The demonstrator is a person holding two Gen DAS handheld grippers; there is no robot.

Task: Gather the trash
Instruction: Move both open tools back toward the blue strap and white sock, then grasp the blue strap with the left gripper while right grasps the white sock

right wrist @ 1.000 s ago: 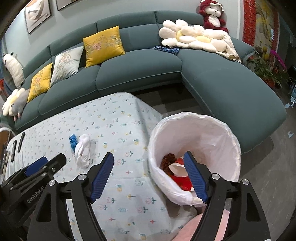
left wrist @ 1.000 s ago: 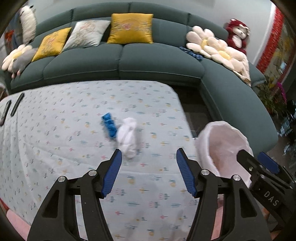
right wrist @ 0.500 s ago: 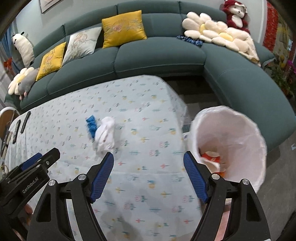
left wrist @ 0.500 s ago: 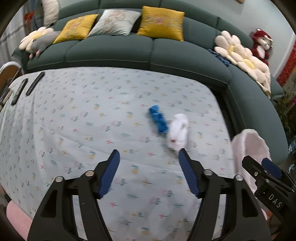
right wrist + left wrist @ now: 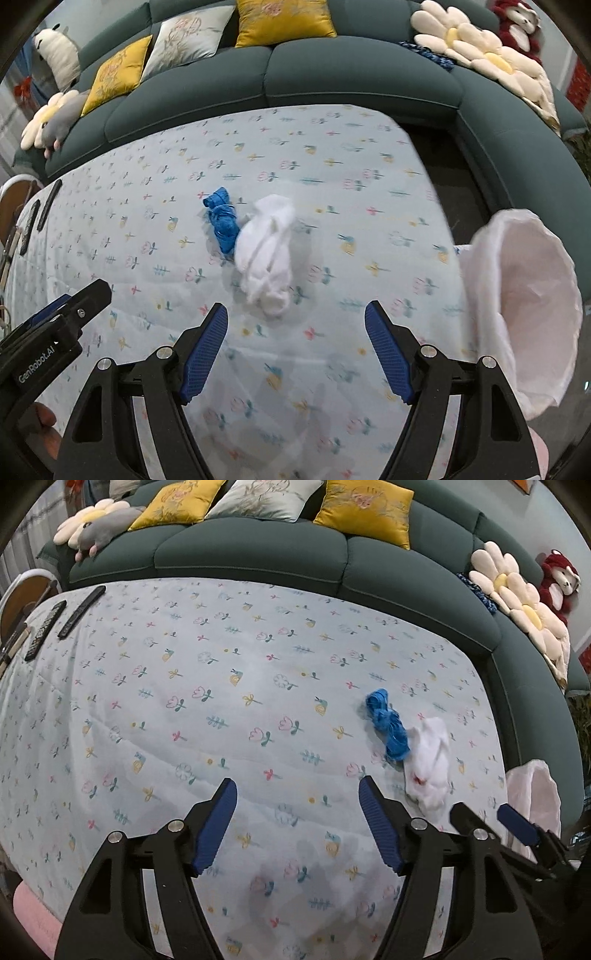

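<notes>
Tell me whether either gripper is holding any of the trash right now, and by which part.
Nothing is held. The left gripper and right gripper are both open, and the white wad and blue wad lie free on the tablecloth.

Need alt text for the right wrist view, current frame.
The open right tool hovers over a floral tablecloth, just short of a crumpled white tissue touching a blue wrapper. A white-lined trash bin stands at right, a green sofa behind.
</notes>
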